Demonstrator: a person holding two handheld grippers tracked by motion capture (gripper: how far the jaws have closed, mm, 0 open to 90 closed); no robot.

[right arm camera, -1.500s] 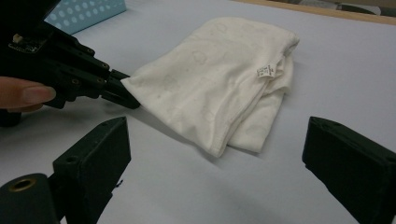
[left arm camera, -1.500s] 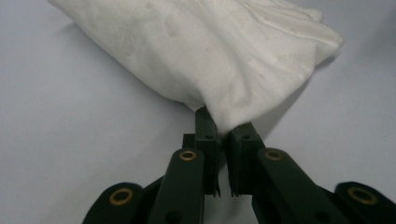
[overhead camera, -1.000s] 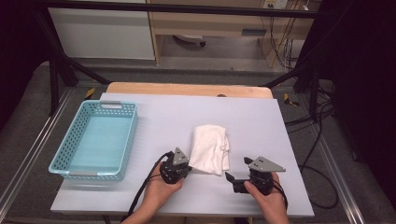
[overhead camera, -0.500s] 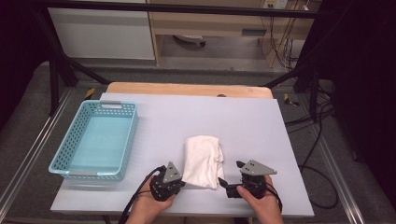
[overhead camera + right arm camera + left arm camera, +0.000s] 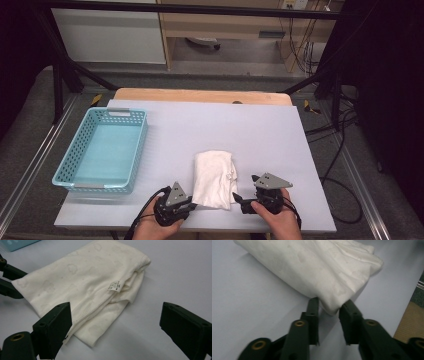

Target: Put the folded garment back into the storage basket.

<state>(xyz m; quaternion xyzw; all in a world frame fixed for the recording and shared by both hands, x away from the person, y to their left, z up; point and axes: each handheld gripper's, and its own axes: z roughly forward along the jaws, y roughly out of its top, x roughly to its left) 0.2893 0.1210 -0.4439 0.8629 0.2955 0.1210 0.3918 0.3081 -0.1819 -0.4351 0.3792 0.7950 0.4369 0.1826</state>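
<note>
A folded white cloth with a small label lies on the pale table near its front edge. My left gripper sits at the cloth's near left corner. In the left gripper view its jaws have just been opening: they stand slightly apart, and the cloth's corner rests loosely between the tips of the left gripper. My right gripper is at the cloth's near right corner. It stands wide open, with the cloth lying ahead and beside its left jaw.
A light blue mesh basket stands on the table's left side with nothing in it. The wooden board's far edge shows beyond the mat. Cables hang off the right side.
The cloth has been drawn toward the front edge of the table, and both hands came back with it. The left gripper's jaws have parted at the cloth's corner.
</note>
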